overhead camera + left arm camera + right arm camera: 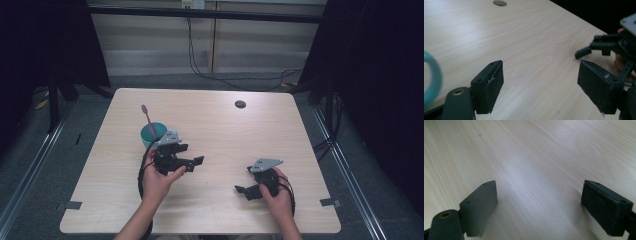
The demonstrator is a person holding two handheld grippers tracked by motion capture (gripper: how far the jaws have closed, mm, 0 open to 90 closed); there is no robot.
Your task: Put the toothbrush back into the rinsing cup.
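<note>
A teal cup (152,133) stands on the left half of the wooden table (225,130), with a pink toothbrush (148,120) leaning out of it. My left gripper (192,162) hovers just right of the cup, open, nothing between its jaws. In the left gripper view the gripper (540,85) faces bare wood, the cup's teal rim (434,77) sits blurred at the left edge, and the other gripper (604,46) shows at right. My right gripper (243,181) is open near the front right, held by a hand. In the right gripper view that gripper (539,205) looks onto empty tabletop.
A round cable hole (240,104) lies in the table's far right part. Black cables (141,175) trail from the grippers along the forearms. Dark curtains and metal floor rails flank the table.
</note>
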